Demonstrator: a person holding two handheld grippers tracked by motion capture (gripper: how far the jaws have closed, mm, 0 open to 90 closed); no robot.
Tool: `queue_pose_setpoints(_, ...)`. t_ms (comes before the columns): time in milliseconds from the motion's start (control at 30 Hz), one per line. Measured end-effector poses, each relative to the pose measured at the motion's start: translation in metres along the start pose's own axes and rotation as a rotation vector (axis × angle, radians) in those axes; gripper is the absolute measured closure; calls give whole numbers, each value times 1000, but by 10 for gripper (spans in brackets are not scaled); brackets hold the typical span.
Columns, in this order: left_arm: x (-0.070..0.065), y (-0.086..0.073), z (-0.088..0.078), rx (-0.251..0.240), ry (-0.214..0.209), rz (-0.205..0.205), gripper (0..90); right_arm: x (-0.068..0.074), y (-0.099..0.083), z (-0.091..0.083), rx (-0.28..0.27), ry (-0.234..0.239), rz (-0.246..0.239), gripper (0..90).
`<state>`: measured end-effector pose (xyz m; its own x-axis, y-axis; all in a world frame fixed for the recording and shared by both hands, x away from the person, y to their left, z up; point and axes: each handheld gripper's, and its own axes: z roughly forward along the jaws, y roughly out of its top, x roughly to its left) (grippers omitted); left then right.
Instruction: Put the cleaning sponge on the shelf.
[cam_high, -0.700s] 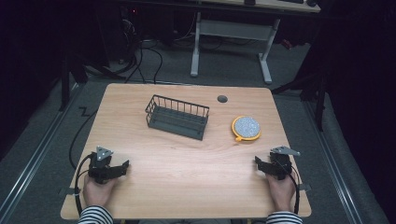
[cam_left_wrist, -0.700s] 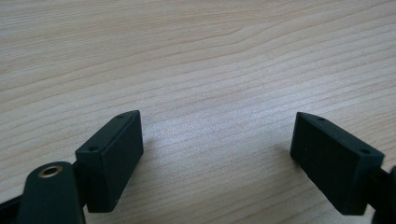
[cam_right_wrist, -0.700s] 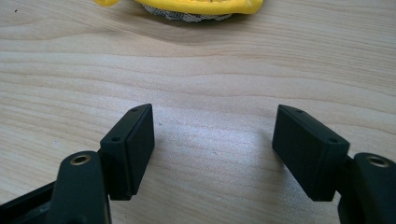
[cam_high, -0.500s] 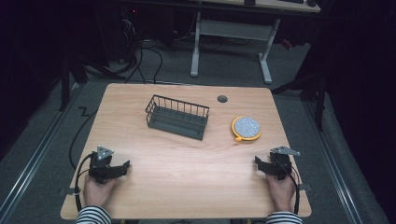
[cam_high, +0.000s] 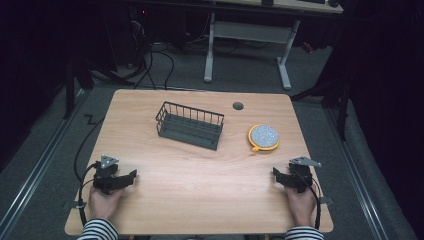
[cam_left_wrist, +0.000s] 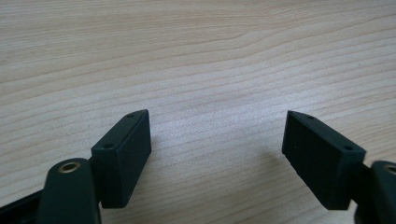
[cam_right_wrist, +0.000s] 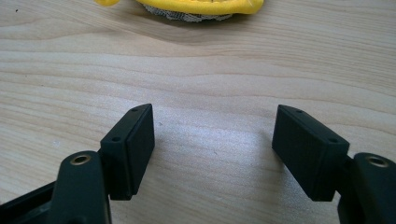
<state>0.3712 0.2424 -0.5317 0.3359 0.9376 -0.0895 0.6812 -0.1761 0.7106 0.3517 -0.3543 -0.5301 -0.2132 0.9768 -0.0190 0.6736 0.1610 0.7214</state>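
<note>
A dark wire basket (cam_high: 190, 125) stands on the wooden table (cam_high: 200, 175), a little left of its middle. To its right lies a round yellow-rimmed disc with a speckled grey face (cam_high: 263, 137), whose near edge (cam_right_wrist: 196, 7) runs along the top of the right gripper view. My left gripper (cam_high: 131, 176) rests near the front left corner in a hand, jaws wide apart over bare wood (cam_left_wrist: 217, 135). My right gripper (cam_high: 276, 173) rests near the front right corner, also open, with nothing between its fingers (cam_right_wrist: 212, 140).
A round cable hole (cam_high: 238, 105) sits near the table's far edge. Beyond the table stands a desk frame with white legs (cam_high: 245, 45) on a dark floor with cables. Striped sleeves (cam_high: 97, 231) enter from the bottom.
</note>
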Motion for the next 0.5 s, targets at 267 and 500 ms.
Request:
queue_pose_setpoints(267, -1, 23, -10, -5, -38, -13, 271, 0, 0, 0, 0, 1, 0, 300)
queue_pose_setpoints(500, -3, 54, -12, -16, -99, 2, 357, 0, 0, 0, 0, 0, 0, 300)
